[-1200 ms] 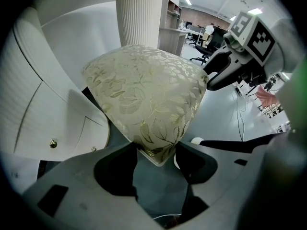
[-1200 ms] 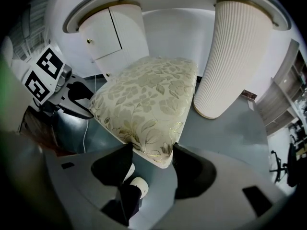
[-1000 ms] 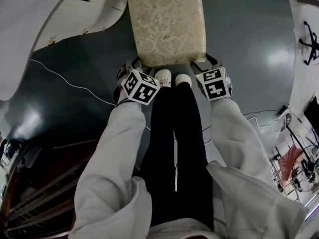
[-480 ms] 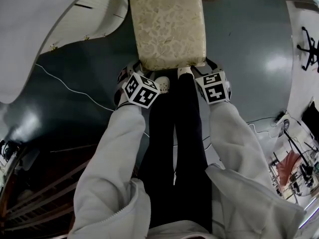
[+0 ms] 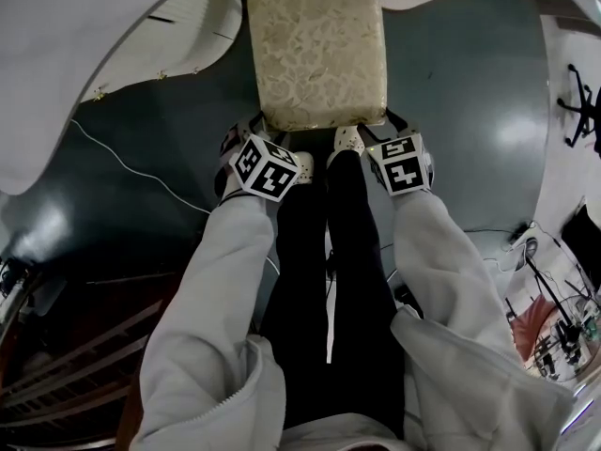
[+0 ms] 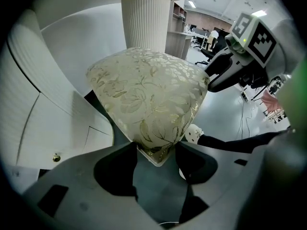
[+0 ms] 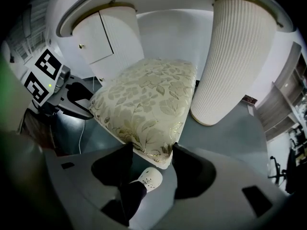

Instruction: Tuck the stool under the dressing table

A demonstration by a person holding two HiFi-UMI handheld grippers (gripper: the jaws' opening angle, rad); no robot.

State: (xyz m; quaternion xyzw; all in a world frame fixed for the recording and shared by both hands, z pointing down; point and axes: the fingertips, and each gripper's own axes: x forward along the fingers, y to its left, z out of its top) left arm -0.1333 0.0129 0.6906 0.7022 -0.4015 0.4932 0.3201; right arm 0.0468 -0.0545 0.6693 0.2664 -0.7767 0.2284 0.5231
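The stool (image 5: 315,45) has a cream floral cushion and stands on the dark floor, its far end under the white dressing table (image 5: 84,45). My left gripper (image 5: 252,137) is shut on the stool's near left corner (image 6: 156,150), a jaw pressed on each side. At the near right corner (image 7: 158,155), my right gripper (image 5: 392,128) is shut the same way. In the gripper views the cushion (image 7: 148,104) sits between the table's ribbed pedestals (image 6: 146,18) (image 7: 235,56). Both marker cubes hide the fingertips in the head view.
The person's white shoes (image 5: 346,141) stand just behind the stool, between my grippers. A thin cable (image 5: 141,163) runs across the floor at the left. Dark wooden furniture (image 5: 66,346) fills the lower left. An office chair (image 5: 582,101) and cluttered gear (image 5: 554,318) are at the right.
The person has stepped forward, one shoe now ahead of the other. Both grippers and the stool have moved with them toward the table, whose white top reaches further over the stool.
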